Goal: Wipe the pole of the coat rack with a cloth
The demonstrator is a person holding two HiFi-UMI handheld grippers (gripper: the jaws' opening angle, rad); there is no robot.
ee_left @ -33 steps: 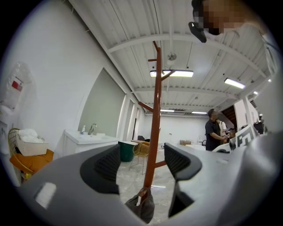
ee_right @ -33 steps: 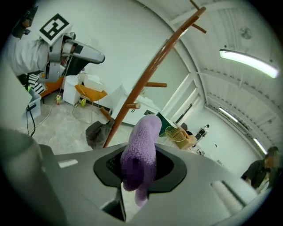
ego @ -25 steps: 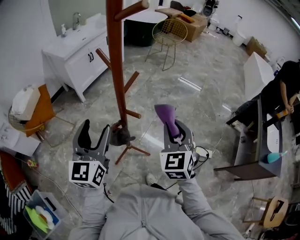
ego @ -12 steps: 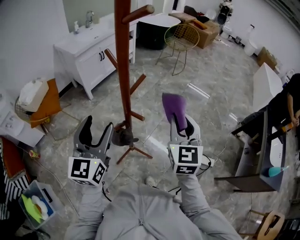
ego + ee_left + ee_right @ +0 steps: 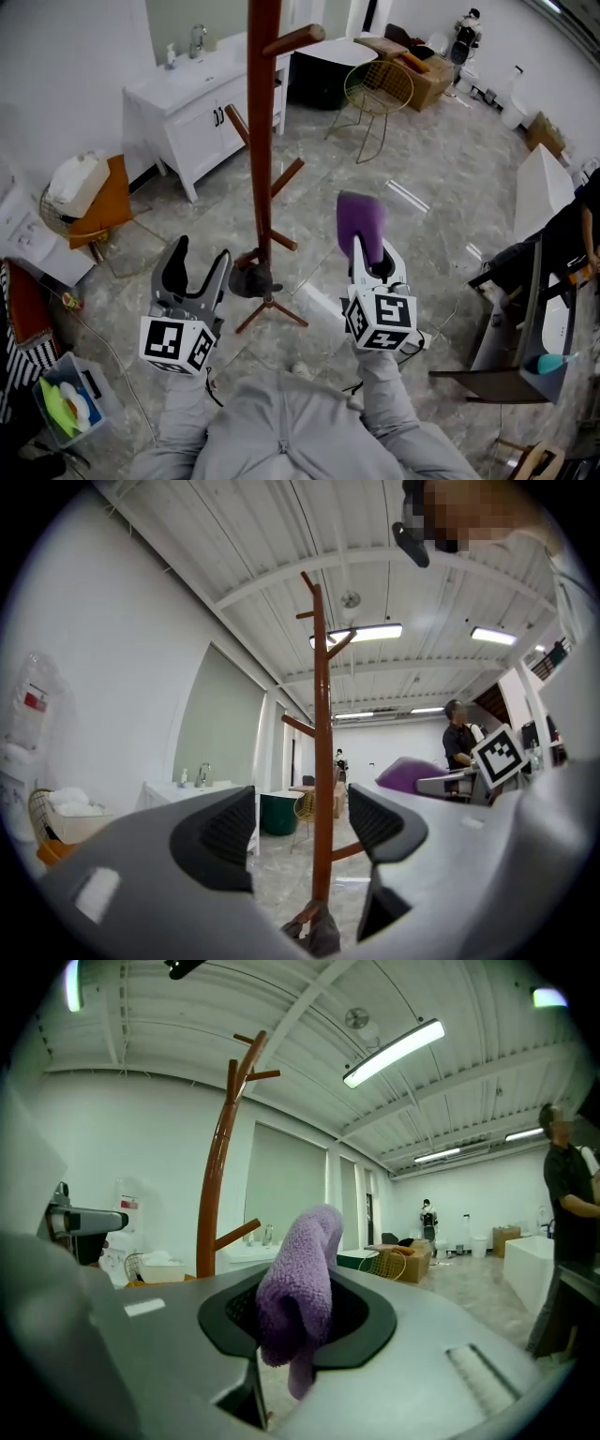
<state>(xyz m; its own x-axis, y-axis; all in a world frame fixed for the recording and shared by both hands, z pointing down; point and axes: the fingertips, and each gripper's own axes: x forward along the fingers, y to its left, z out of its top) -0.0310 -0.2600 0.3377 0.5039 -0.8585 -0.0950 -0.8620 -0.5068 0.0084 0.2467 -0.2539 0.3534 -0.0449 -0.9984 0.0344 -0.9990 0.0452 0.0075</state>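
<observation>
In the head view, the right gripper (image 5: 368,265) holds the purple cloth (image 5: 361,218) pinched in its jaws, a flap standing up above them. The cloth is off to the right of the pole (image 5: 263,141), clear of it; no wiping contact yet. The left gripper (image 5: 195,272) sits to the pole's left with its jaws apart and empty. The rack stands on thin splayed legs (image 5: 277,309) with a grey lump (image 5: 251,279) at the foot. We judge the main risk to be tipping: a sideways push from the cloth, with nothing steadying the pole, could rock or topple the rack. Pegs (image 5: 295,40) stick out at several heights, and the cloth or a jaw could catch on one during a stroke.

In the left gripper view, the jaws stand wide with the pole (image 5: 322,761) framed in the gap but well beyond them, so we are not gripping it. If we close too early we grasp air. If we close at an angle we could shove the pole rather than hold it.

In the right gripper view, the jaws are closed on a fold of cloth (image 5: 298,1288), with a loose tail hanging below. The pole (image 5: 214,1185) rises to the left, apart from it. Only a bunch is pinched, so we think drag along the wood could pull the cloth free, or bare jaw could scrape the pole where the flap folds away.
</observation>
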